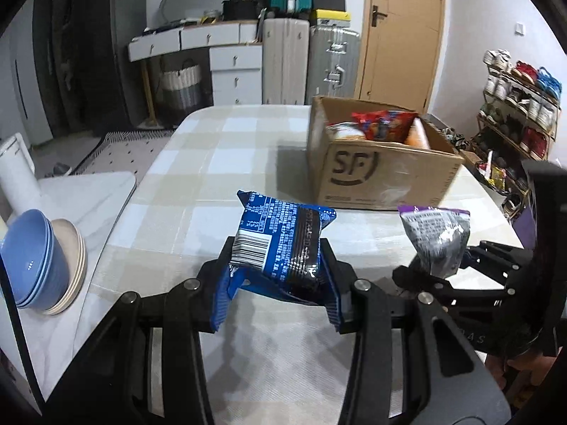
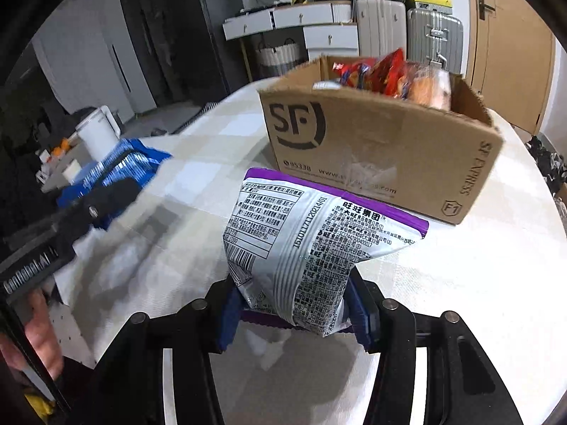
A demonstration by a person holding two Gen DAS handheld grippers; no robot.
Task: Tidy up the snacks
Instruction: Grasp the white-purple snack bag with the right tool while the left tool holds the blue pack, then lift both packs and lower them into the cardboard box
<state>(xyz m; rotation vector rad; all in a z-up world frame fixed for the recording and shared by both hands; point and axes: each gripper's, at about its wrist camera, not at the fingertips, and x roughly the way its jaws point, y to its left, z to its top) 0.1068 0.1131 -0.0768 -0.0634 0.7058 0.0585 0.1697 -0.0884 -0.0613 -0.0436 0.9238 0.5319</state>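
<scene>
My left gripper (image 1: 276,283) is shut on a blue snack packet (image 1: 280,241) and holds it above the checked tablecloth. My right gripper (image 2: 292,310) is shut on a purple and silver snack bag (image 2: 301,248); the bag also shows at the right of the left wrist view (image 1: 437,237). An open cardboard SF box (image 1: 372,173) stands on the table beyond both grippers, with red and orange snack packs (image 1: 384,125) inside. In the right wrist view the box (image 2: 372,148) is just beyond the bag, and the blue packet (image 2: 117,166) is at the left, blurred.
Stacked blue and beige bowls (image 1: 42,262) sit on a white side surface at the left, beside a white kettle (image 2: 97,132). Suitcases (image 1: 333,63), drawers and a door stand behind the table. A shoe rack (image 1: 517,106) is at the right.
</scene>
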